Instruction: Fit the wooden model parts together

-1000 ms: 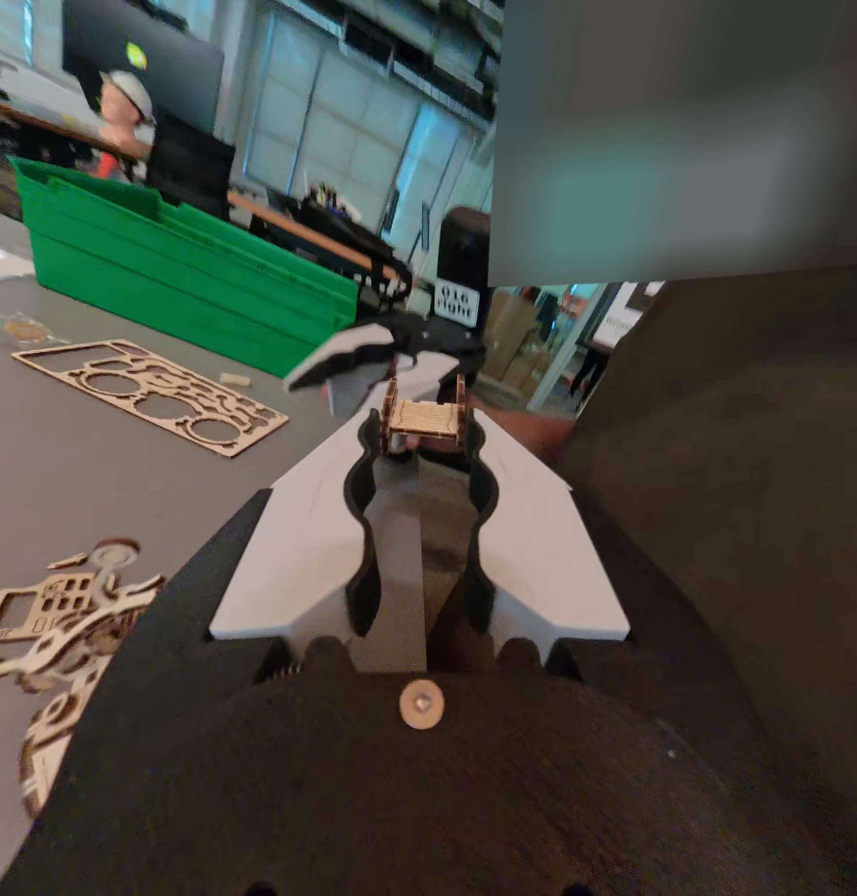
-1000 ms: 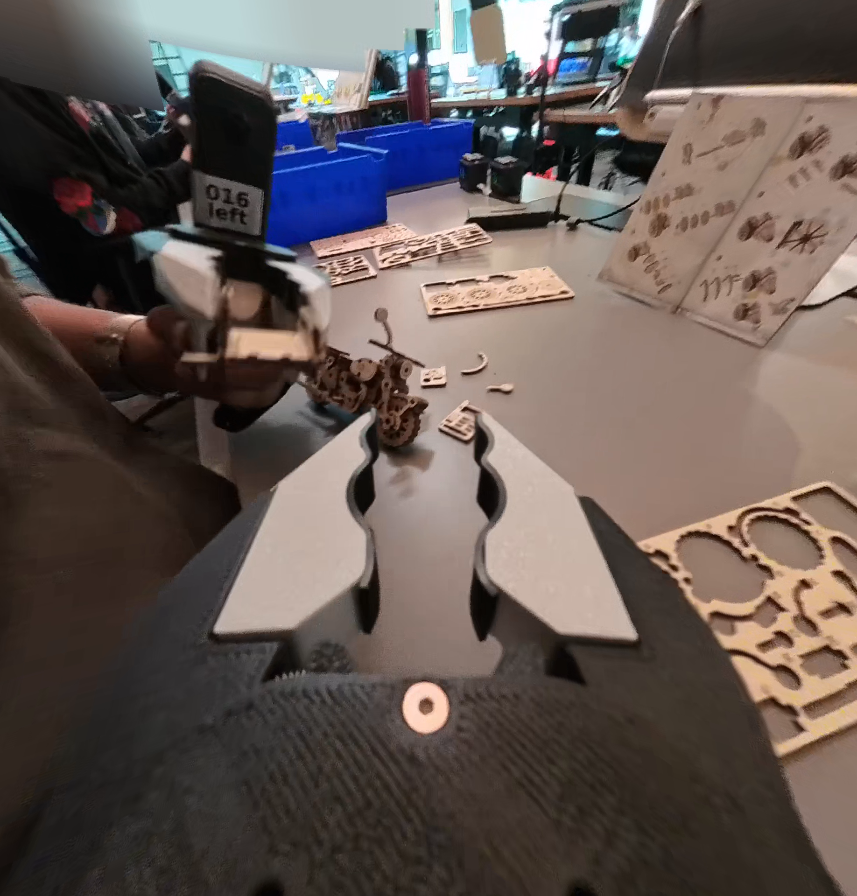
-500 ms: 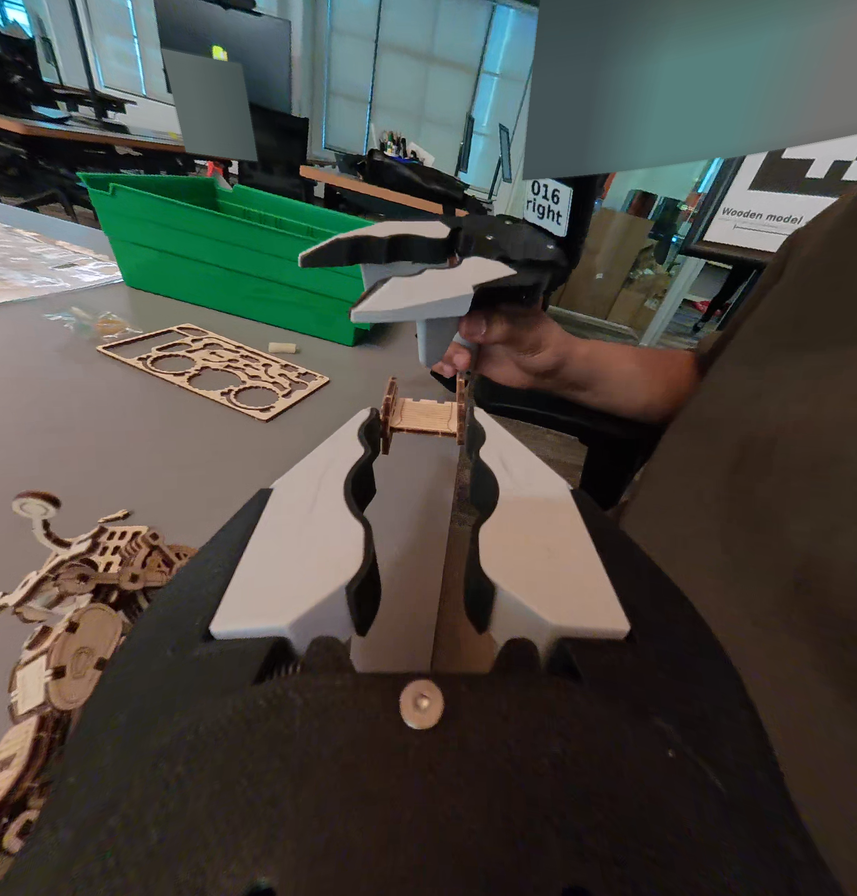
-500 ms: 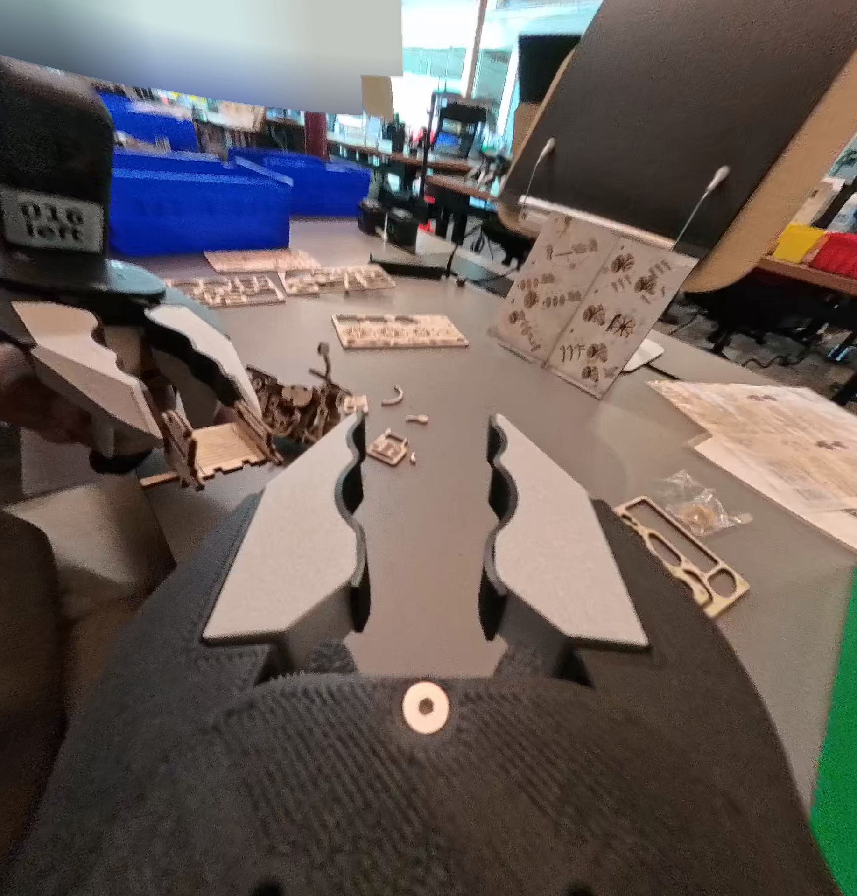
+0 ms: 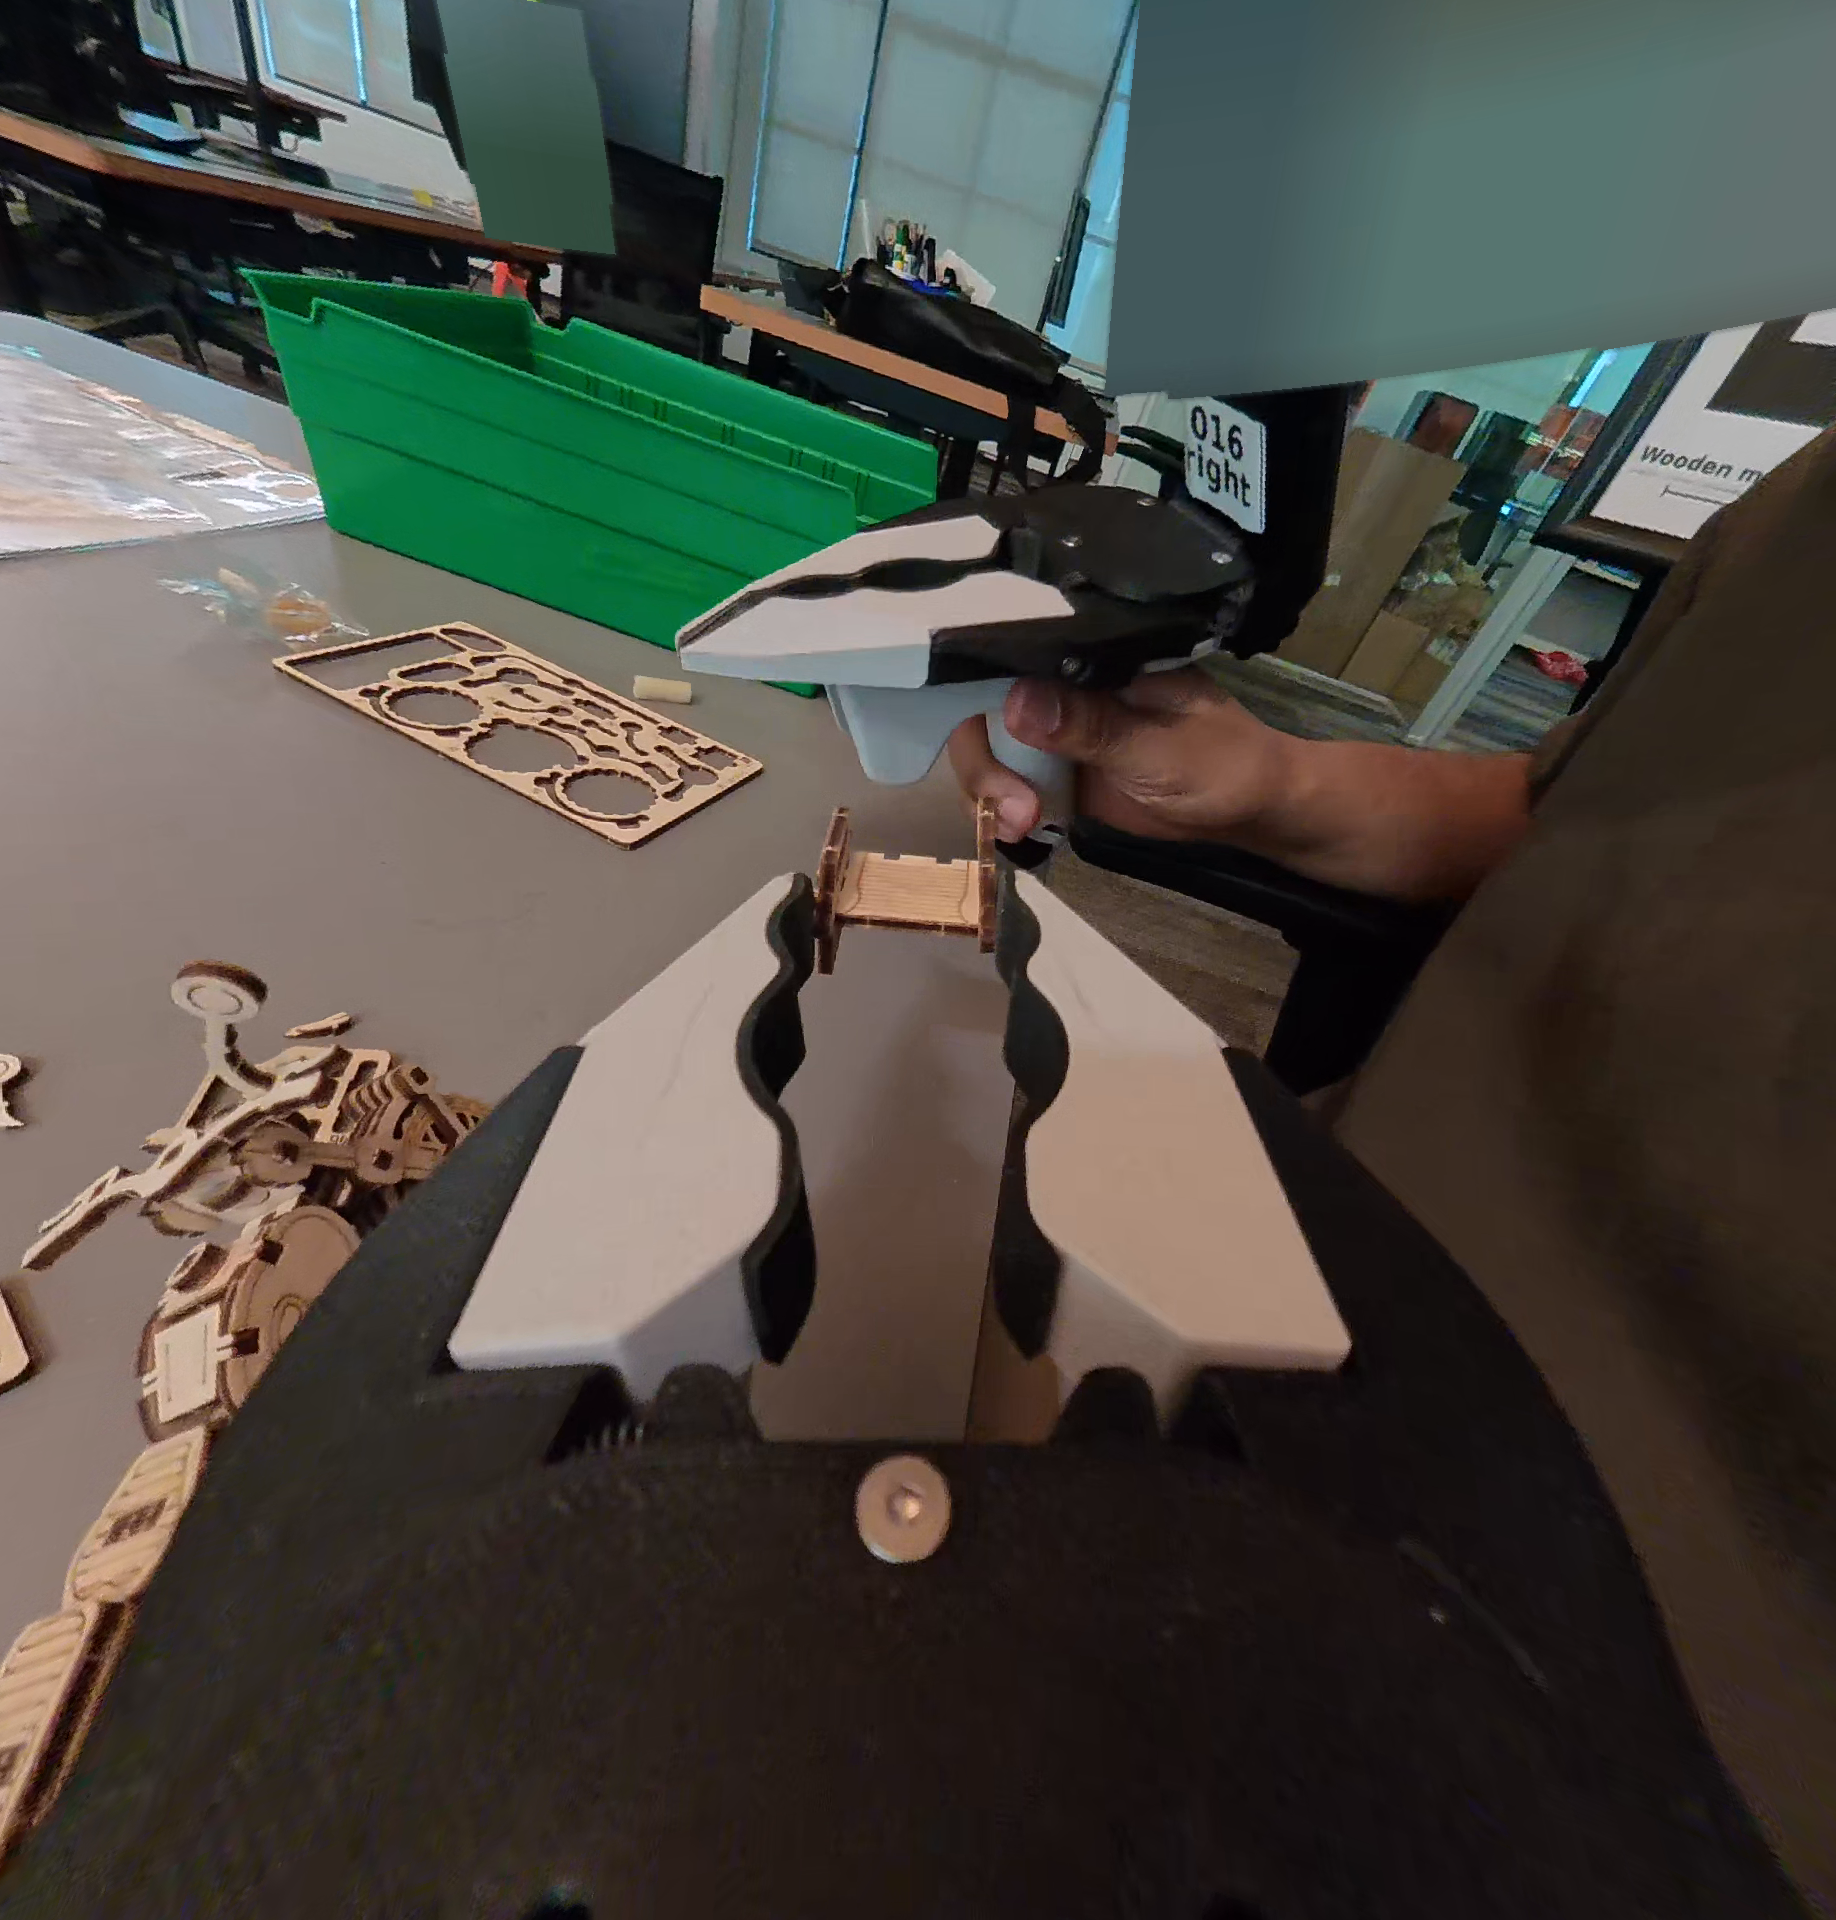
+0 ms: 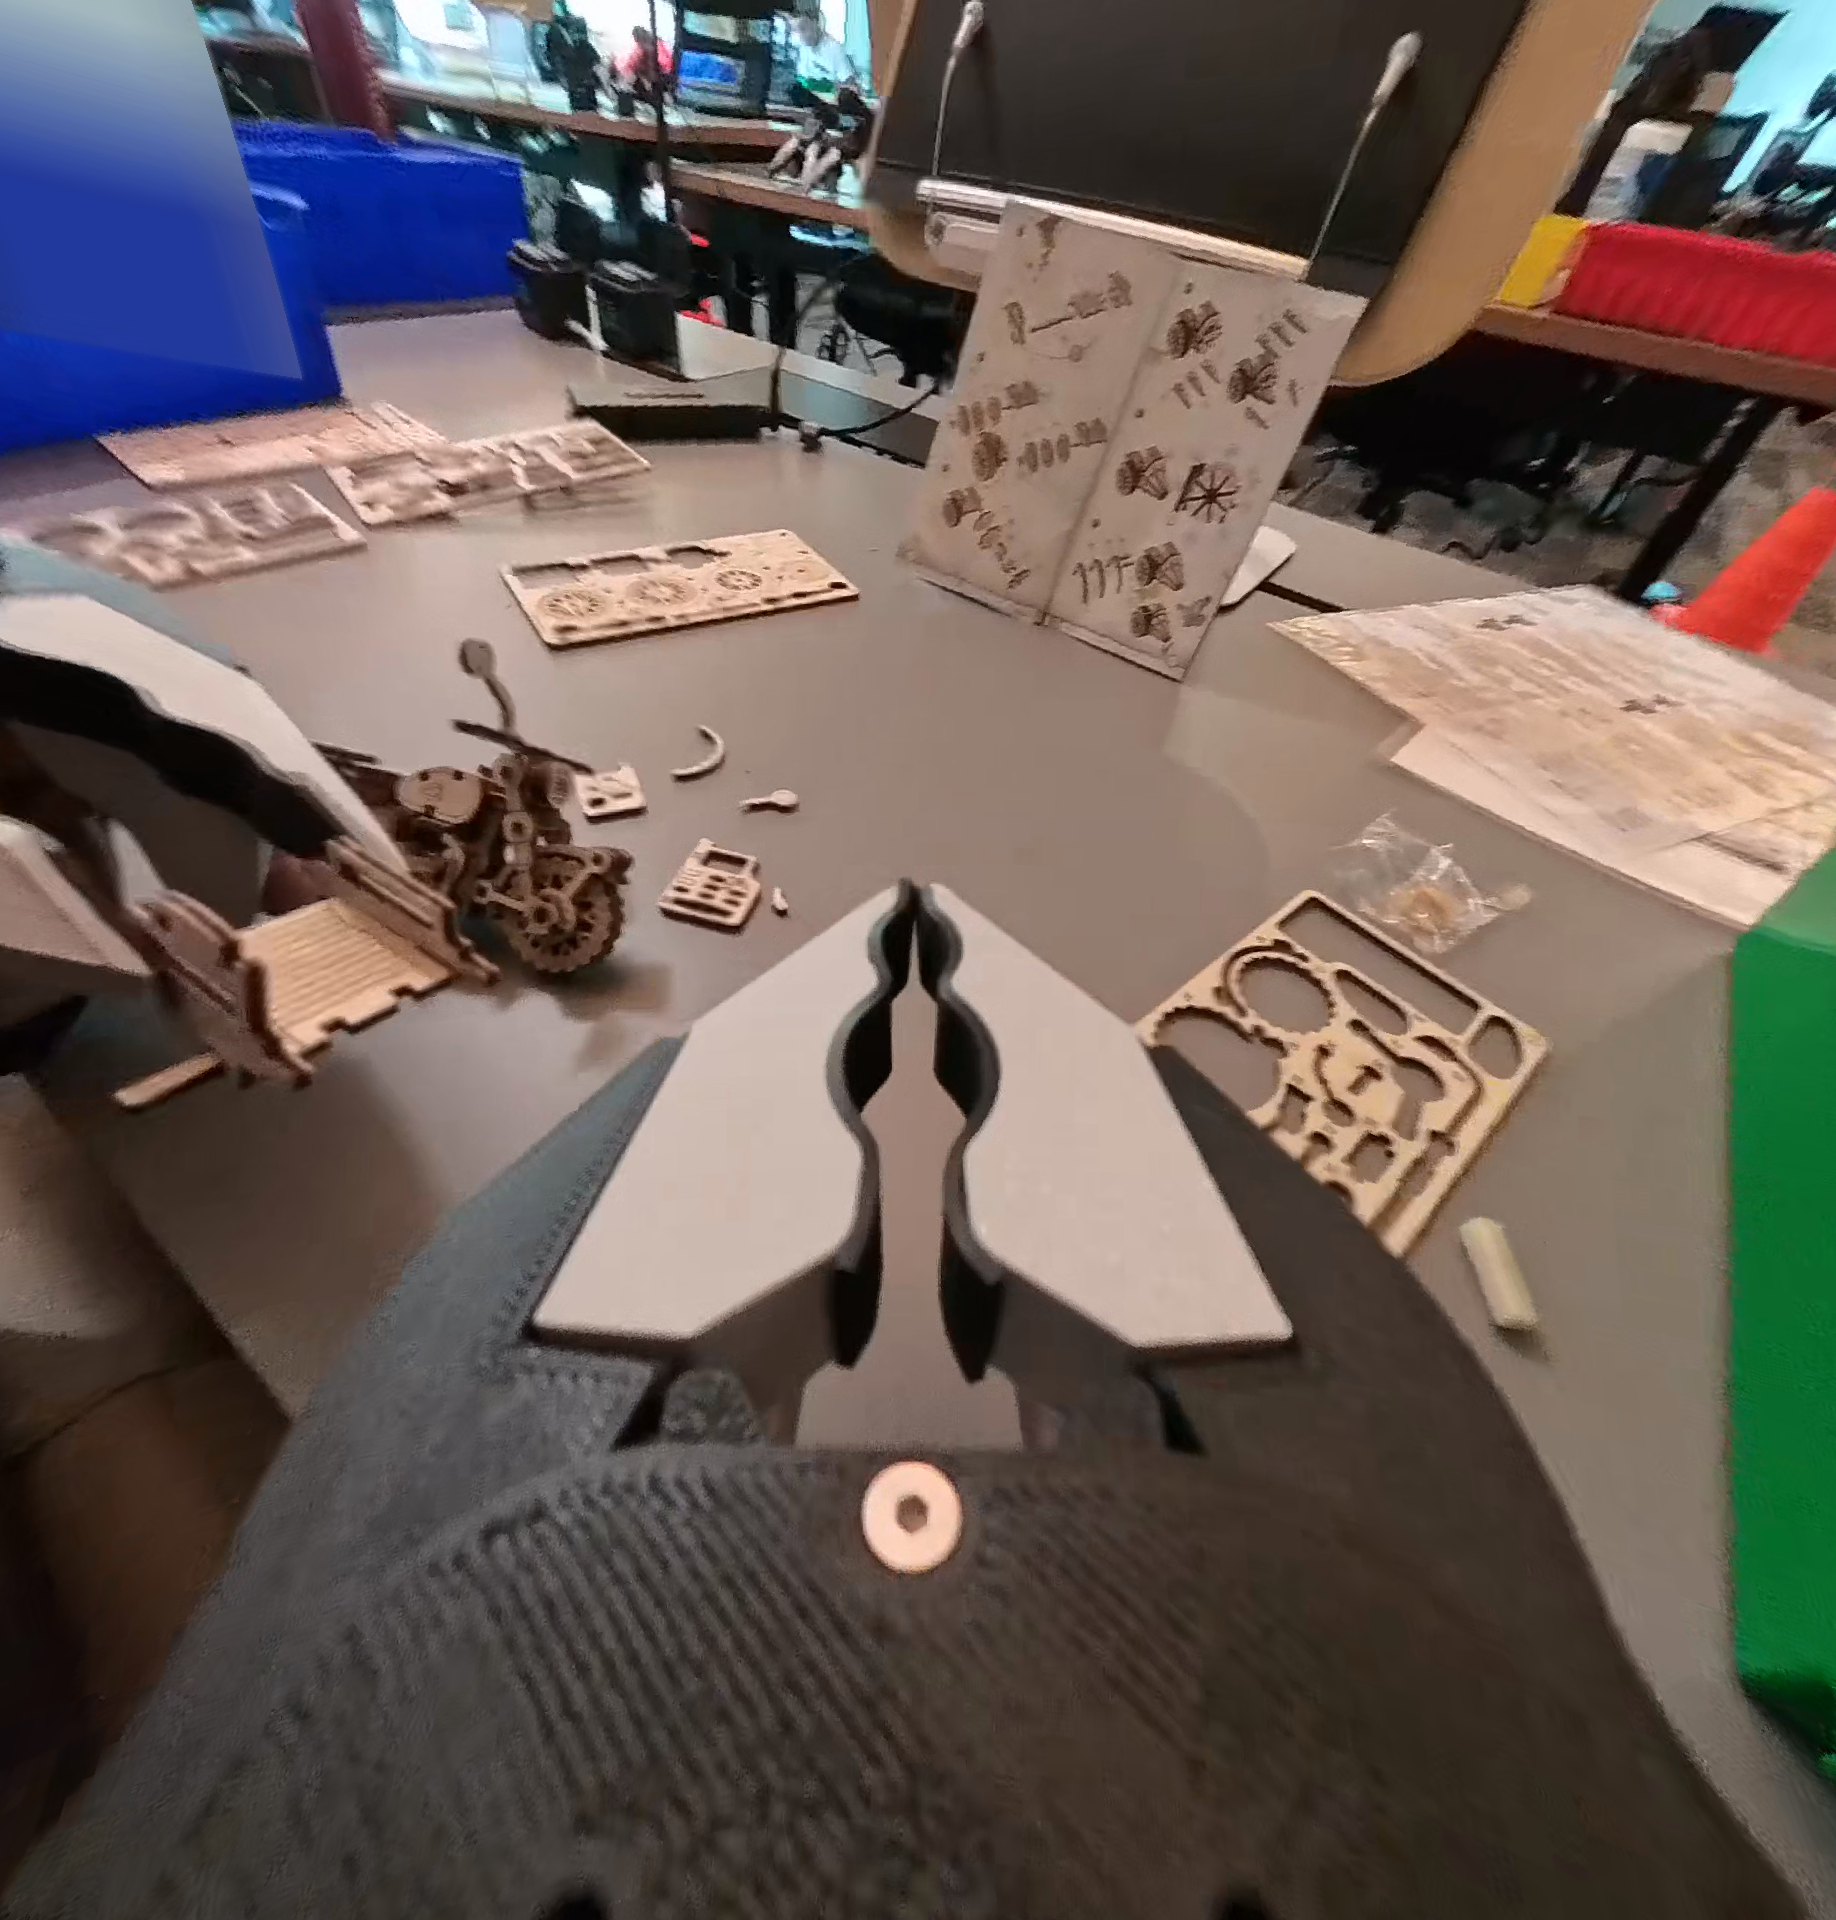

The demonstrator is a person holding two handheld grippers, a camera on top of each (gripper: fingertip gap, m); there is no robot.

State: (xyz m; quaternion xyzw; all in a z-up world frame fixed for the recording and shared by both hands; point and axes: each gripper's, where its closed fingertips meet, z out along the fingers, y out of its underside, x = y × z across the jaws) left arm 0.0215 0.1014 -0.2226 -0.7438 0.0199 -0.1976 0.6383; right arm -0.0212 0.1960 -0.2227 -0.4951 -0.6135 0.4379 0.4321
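Observation:
My left gripper (image 5: pixel 906 914) is shut on a small wooden sub-assembly (image 5: pixel 909 891), a ribbed plate between two side plates, held above the table's near edge. It also shows in the right wrist view (image 6: pixel 311 971) at the far left. My right gripper (image 6: pixel 914 920) is shut with nothing between its pads, above the grey table (image 6: pixel 1049 748). It shows in the left wrist view (image 5: pixel 779 639), shut, held by a hand. A part-built wooden motorcycle (image 6: pixel 509 842) stands on the table, and it shows in the left wrist view (image 5: pixel 259 1153) at the lower left.
Loose wooden pieces (image 6: pixel 711 883) lie by the motorcycle. An emptied part sheet (image 6: pixel 1345 1049) and a green bin (image 5: pixel 581 468) lie to the right. More part sheets (image 6: pixel 675 597), an upright instruction sheet (image 6: pixel 1111 520), papers (image 6: pixel 1579 717) and a small plastic bag (image 6: pixel 1423 883) lie farther off. Across from one pair of fingers to the other is roughly 11 cm. The part-built wooden motorcycle (image 6: pixel 509 842) is closer to my left gripper, around 9 cm from its tips; the right tips are 15 cm off.
My right gripper opened wider, then its pads came together on air, and it swung to the right, away from the left one. My left gripper kept its hold on the sub-assembly.

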